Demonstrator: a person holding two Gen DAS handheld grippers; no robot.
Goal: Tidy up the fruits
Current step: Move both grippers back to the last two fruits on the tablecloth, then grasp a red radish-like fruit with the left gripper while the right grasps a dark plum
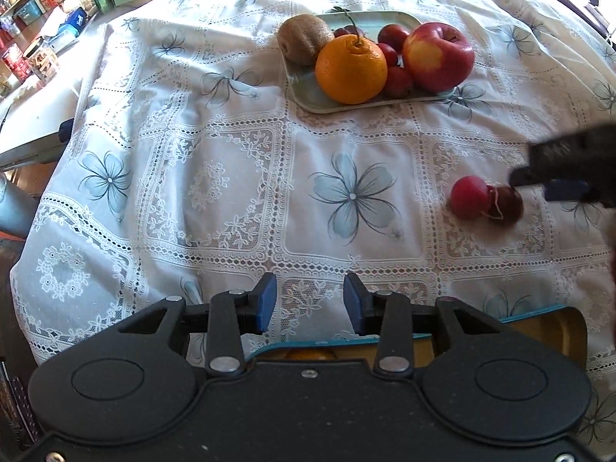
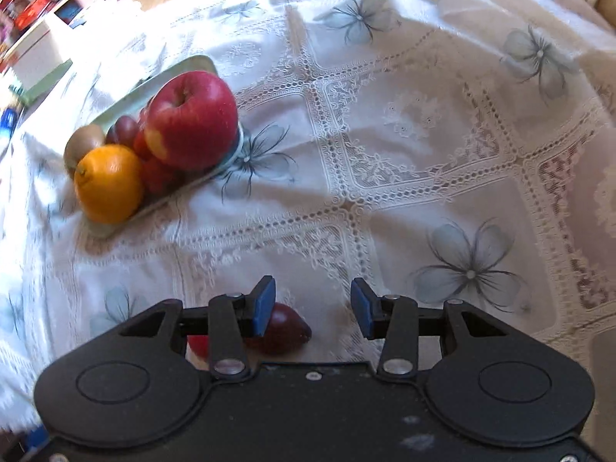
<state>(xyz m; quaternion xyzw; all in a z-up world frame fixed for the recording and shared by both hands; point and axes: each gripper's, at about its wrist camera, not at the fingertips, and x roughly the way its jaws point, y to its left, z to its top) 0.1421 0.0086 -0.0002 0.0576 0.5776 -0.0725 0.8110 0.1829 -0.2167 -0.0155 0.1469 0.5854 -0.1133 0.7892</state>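
- The fruits are in two groups: a brown fuzzy kiwi [image 1: 304, 38], a round orange [image 1: 351, 70], a big red apple [image 1: 439, 56] and several small dark red plums [image 1: 392, 34] lie together on a pale green rectangular tray [image 1: 308, 94]; two more small red fruits lie loose on the cloth, well apart from the tray on its near right side.
- The loose pair is a bright red round fruit [image 1: 469, 197] touching a darker red one with a thin stem [image 1: 506, 206]. I judge that the step in hand is to pick one of these and carry it to the tray.
- To do it well, the right gripper [image 2: 312, 306] should be moved a little to its left, because the dark red fruit [image 2: 285, 329] is now beside and partly behind the left blue pad [image 2: 263, 306], not in the middle of the gap.
- The two fruits touch, so closing may push the neighbour away; it seems better to take the outer one first and to close slowly.
- The fruit is round and smooth, so the pads should meet its widest part, or it may slip out.
- The tray is already crowded; a free place appears only at its far side, behind the plums.
- Pose: the right gripper is low over the white lace tablecloth with blue flowers [image 1: 238, 177] that covers the desk, its jaws wide apart and holding nothing.
- The left gripper [image 1: 310, 302] is at the near edge of the desk, far from the tray, also wide open and empty, pointing toward the tray.
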